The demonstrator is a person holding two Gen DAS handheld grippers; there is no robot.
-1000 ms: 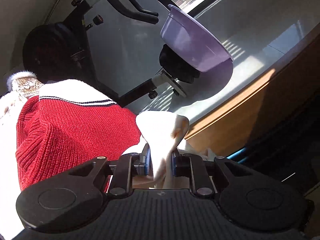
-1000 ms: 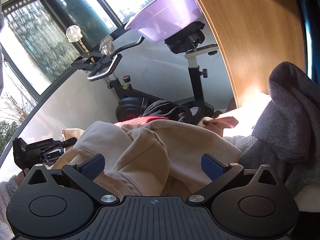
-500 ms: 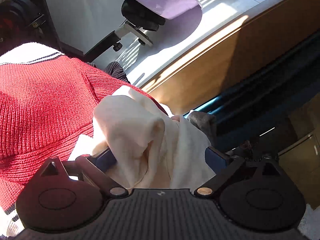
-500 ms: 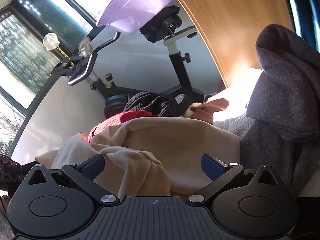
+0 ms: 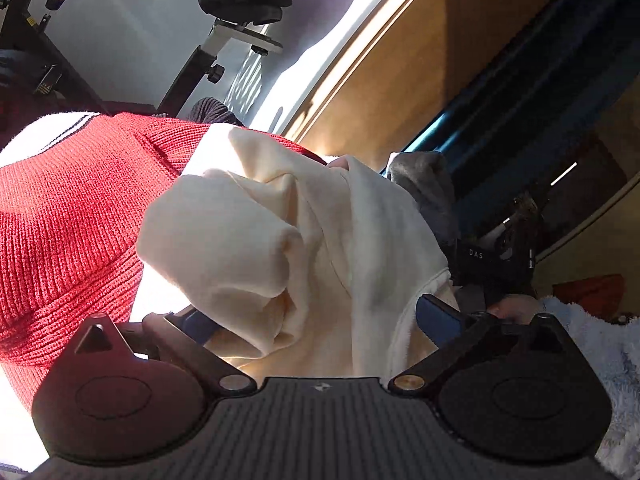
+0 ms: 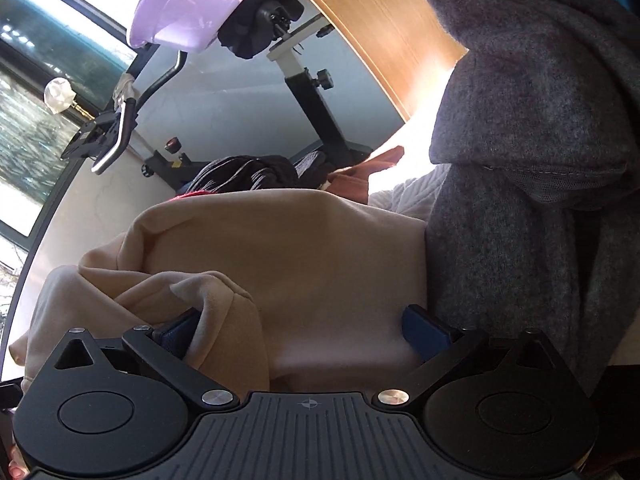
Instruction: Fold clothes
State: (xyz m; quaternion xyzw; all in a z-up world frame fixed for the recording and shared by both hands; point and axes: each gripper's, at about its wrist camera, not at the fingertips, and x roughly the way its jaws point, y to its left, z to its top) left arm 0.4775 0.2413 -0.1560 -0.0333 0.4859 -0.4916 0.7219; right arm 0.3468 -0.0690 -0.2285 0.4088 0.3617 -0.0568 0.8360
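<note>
A: Item one, the cream top (image 5: 304, 240). Where did it lie?

B: Bunched in a heap, its folds between the fingers of the left tongs (image 5: 316, 320). Those tongs were opening, jaws spread wide; the cloth lay loose between the blue pads (image 5: 434, 318), not pinched.

A: Same top in the right wrist view?

B: Yes, the cream top (image 6: 304, 272) filled the gap of the right tongs (image 6: 304, 332) too. Jaws stood apart, released. A fold draped over the left-hand pad (image 6: 180, 330); the other pad sat at the cloth's edge. No squeeze was visible.

A: Item two, things around the cream top.

B: A red ribbed sweater (image 5: 80, 216) with a white striped collar, just beside it on the left in the left wrist view, partly under it. A grey wool garment (image 6: 532, 168) on the other side, touching it and rising above it. A pale blue fleece (image 5: 600, 344) lay lower right of the top, near the right-hand finger.

A: Behind the cream top?

B: A dark knit (image 6: 248, 172) and a brown piece (image 6: 360, 176), then a white ribbed knit (image 6: 412, 196) against the grey wool. Farther back, an exercise bike (image 6: 312, 92) with a lilac basin (image 6: 192, 4) resting upside down on its saddle. A wooden panel (image 6: 376, 16) stood right of the bike.

A: What carried the clothes?

B: Could not tell; cloth hid it.
</note>
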